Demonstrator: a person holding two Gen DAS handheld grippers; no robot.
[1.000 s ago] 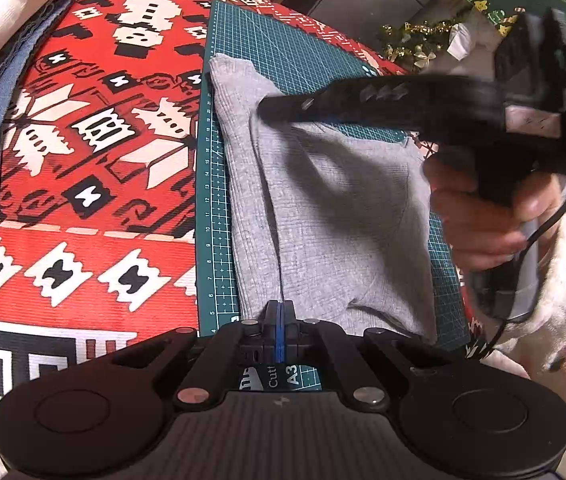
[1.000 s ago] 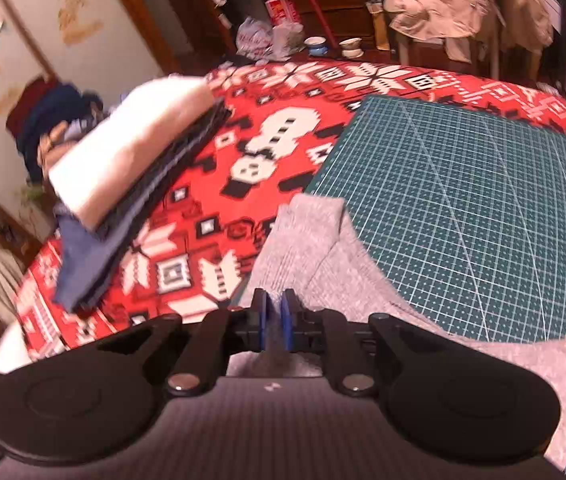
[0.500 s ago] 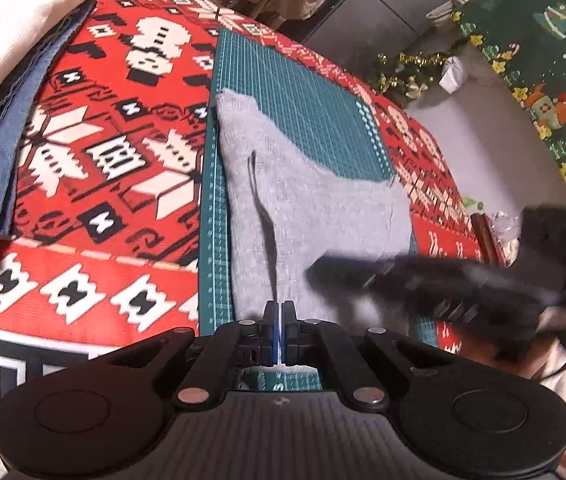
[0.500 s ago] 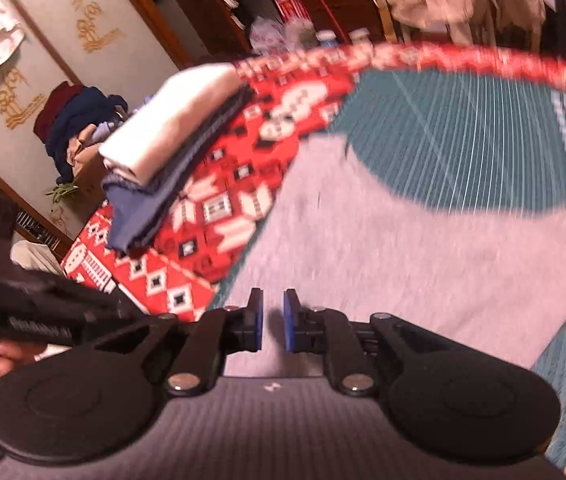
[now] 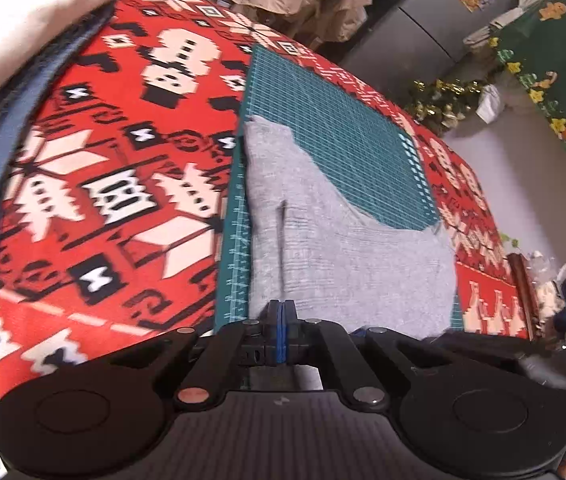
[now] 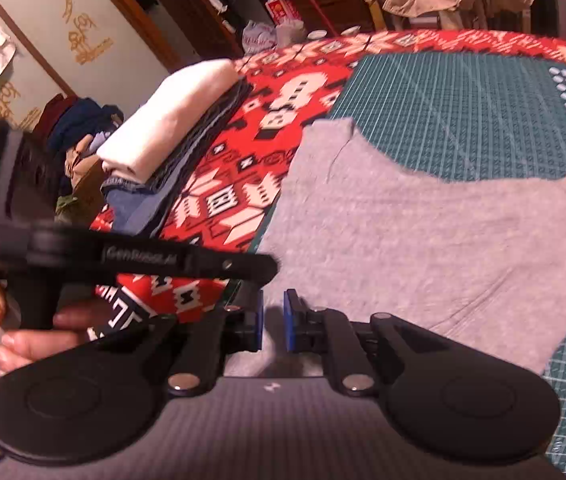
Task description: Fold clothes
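A grey knit garment lies flat on the green cutting mat, with one long crease near its left edge. My left gripper is shut, pads touching, just over the garment's near hem. No cloth shows between the pads. From the right wrist view the same garment fills the middle. My right gripper hovers over its near edge, jaws a narrow gap apart with only cloth underneath. The left gripper reaches in from the left, held by a hand, its tip at the garment's near left corner.
A stack of folded clothes, white on top of blue denim, sits on the red patterned tablecloth left of the mat. The table edge drops to grey floor on the right. Furniture and piled clothing crowd the room beyond.
My right gripper swept from the garment's far corner to its near edge and left the middle of the left wrist view. The left gripper edged forward over the hem. The garment stayed flat.
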